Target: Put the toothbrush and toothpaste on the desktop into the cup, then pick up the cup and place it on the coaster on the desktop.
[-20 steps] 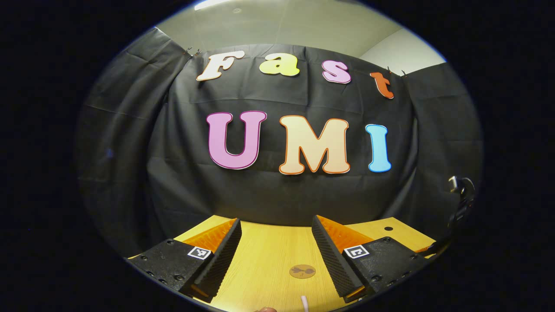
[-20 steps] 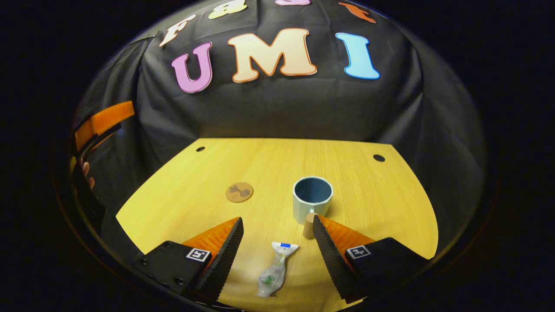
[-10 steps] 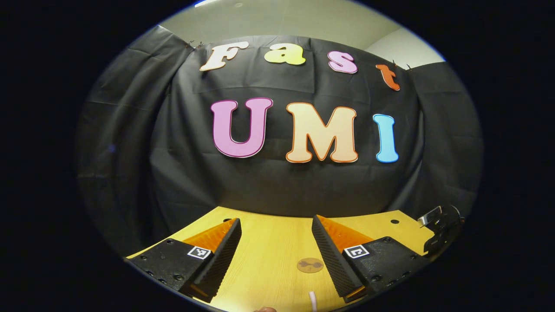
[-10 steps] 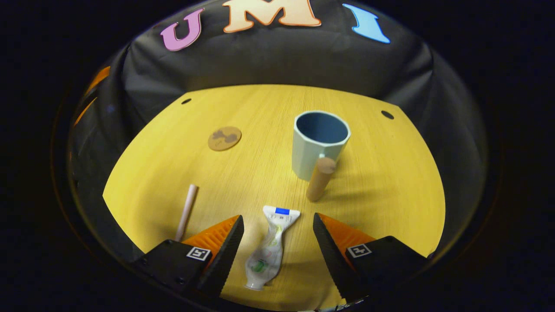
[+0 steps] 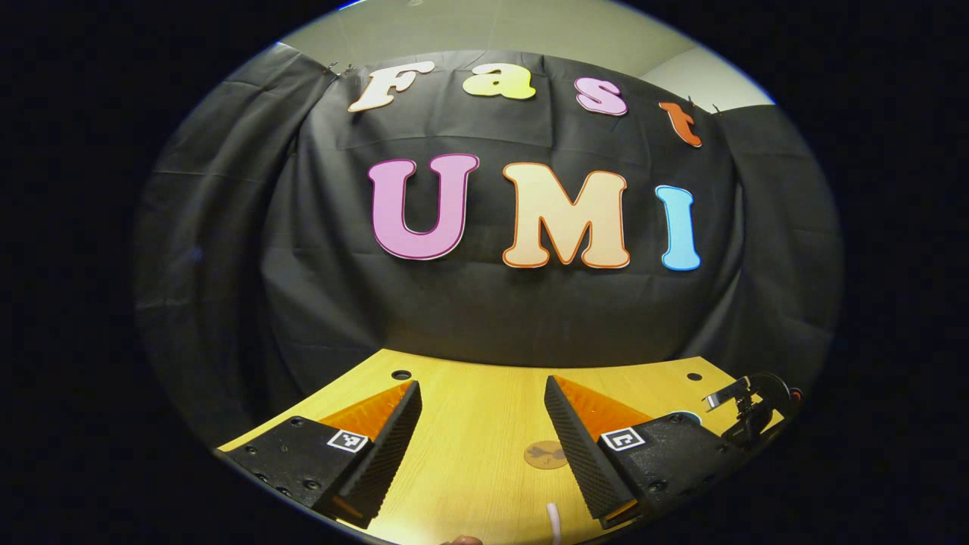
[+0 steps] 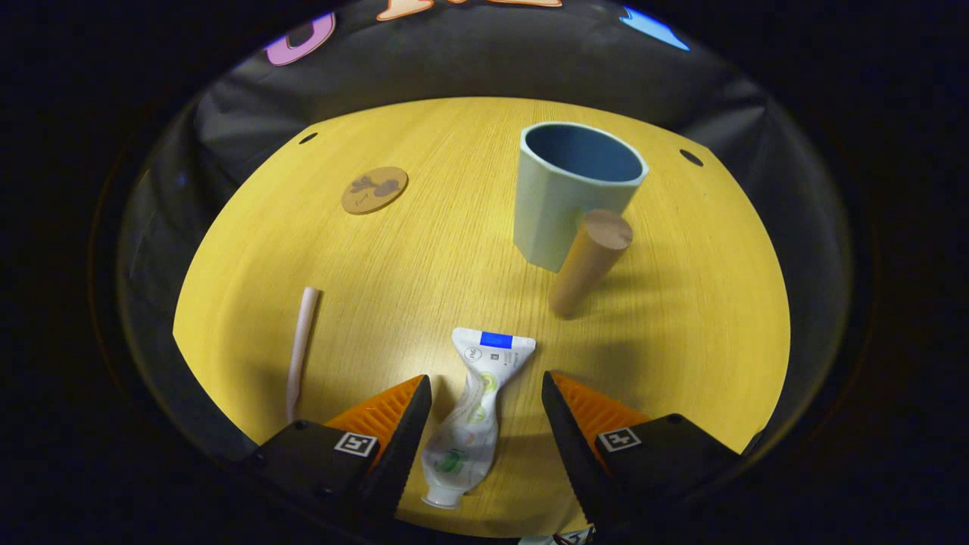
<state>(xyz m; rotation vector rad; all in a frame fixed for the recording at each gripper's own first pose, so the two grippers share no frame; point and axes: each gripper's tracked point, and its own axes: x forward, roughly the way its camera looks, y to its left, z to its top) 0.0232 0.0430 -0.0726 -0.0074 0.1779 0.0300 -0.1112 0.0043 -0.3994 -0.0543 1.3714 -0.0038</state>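
We look along our left gripper (image 5: 482, 424) first. Its two fingers stand wide apart with nothing between them. Under them is the yellow wooden desktop (image 5: 469, 393). The little round coaster (image 5: 545, 454) lies flat on it, just beside the right finger. The tip of the pink toothbrush (image 5: 553, 516) peeks in at the bottom edge. Far off to the right we see part of the other gripper.

Now we look along our right gripper (image 6: 484, 420). Its fingers are spread wide too, and they press on nothing. In this view, the toothbrush (image 6: 300, 350) lies flat on the left side of the desktop (image 6: 681, 318), well apart from the other things. Farther back on the left is the coaster (image 6: 374, 189), with nothing on it. The toothpaste (image 6: 471, 415) lies flat between the two fingers, not touching either one as far as we can tell. Its cap end points toward us and its flat end points toward the cup. The cup (image 6: 564, 193) stands upright at the back right. It is pale outside and blue inside. A brown round handle (image 6: 589, 261) sticks out from its near side.
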